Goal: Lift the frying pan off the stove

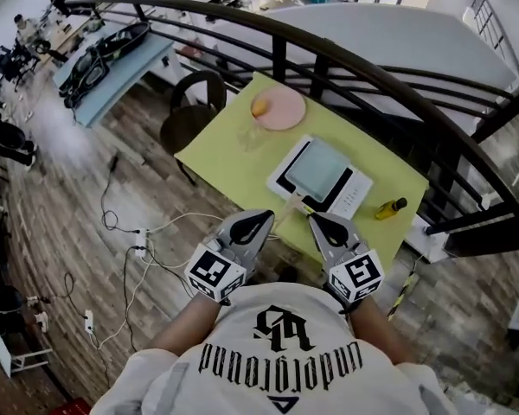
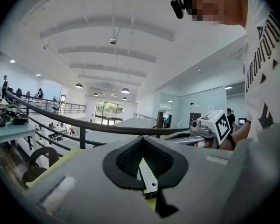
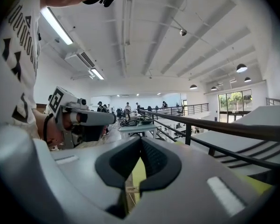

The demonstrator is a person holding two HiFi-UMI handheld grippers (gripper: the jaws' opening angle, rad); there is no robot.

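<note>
Yellow-green desk (image 1: 229, 162) stands below and ahead of the person, with a dark curved railing (image 1: 346, 54) running beyond it. A white stove (image 1: 360, 190) with a grey glass top sits near the middle of the desk, set at an angle to the desk's edges.

A pink round vessel (image 1: 281, 111) lies on the far part of the desk, beyond the stove's far left corner and clear of it. It carries a pale orange item at its left rim. Whether this vessel is the frying pan cannot be confirmed from the head view.

A small yellow bottle (image 1: 389, 207) with a dark cap lies on its side to the right of the stove, near the desk's right edge. A black chair (image 1: 190, 115) stands at the desk's left side.

Left gripper (image 1: 265, 218): jaws fully together, nothing between them, held above the near edge of the desk. Right gripper (image 1: 315, 220): jaws likewise together and empty, just beside the left gripper. Both point towards the stove and neither touches it.
</note>
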